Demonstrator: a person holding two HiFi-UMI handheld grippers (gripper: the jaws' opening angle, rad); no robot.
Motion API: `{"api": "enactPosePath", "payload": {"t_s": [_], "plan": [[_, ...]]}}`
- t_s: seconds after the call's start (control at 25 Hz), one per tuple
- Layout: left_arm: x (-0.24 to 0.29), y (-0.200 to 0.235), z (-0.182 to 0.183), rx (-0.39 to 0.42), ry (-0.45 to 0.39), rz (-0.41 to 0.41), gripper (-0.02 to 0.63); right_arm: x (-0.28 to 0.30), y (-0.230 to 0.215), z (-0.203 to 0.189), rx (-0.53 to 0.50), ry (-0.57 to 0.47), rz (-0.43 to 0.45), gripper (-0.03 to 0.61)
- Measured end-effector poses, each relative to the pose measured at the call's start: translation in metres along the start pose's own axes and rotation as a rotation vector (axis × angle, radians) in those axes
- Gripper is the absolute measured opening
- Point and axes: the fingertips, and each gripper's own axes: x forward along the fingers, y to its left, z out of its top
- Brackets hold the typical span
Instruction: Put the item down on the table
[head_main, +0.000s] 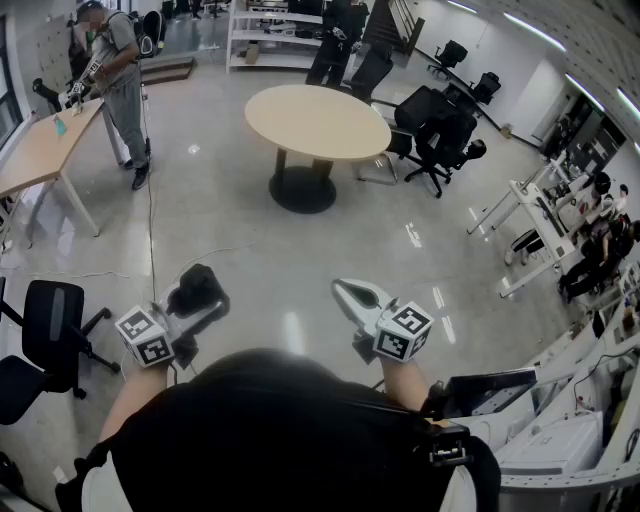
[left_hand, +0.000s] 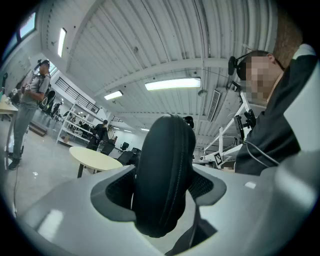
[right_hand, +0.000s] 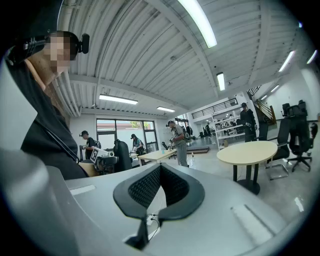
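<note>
- Head view: left hand-held gripper (head_main: 203, 306) carries a black zippered case (head_main: 195, 284) over the floor (head_main: 230, 230), well apart from the round worktop (head_main: 318, 122). The right hand-held gripper (head_main: 343, 291) tapers to a point.
- Left gripper view: both pads (left_hand: 117, 192) are clamped on the case, which stands on edge between them. The round worktop lies far behind.
- Right gripper view: the pads (right_hand: 145, 187) meet at the tips, with nothing between them.

Left hand-held gripper (head_main: 203, 300) clamped, right hand-held gripper (head_main: 352, 295) closed, both roughly level
</note>
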Motion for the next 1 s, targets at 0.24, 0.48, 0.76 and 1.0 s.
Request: {"api": "enactPosePath", "payload": {"t_s": [0.24, 0.48, 0.76, 1.0], "plan": [[-0.003, -0.001, -0.003, 0.0, 0.005, -0.001, 0.307, -0.001, 0.004, -0.002, -0.001, 0.009, 0.003, 0.011], [-0.001, 0.0, -0.003, 0.004, 0.0, -0.002, 0.307, -0.003, 0.0, 0.002, 0.007, 0.002, 0.006, 0.012], [0.015, -0.011, -0.009, -0.003, 0.0, 0.01, 0.307, -0.019, -0.013, 0.001, 0.078, -0.026, 0.034, 0.014], [0.028, -0.02, -0.016, 0.004, 0.004, 0.012, 0.307, -0.031, -0.021, 0.0, 0.082, -0.026, 0.049, 0.014]]}}
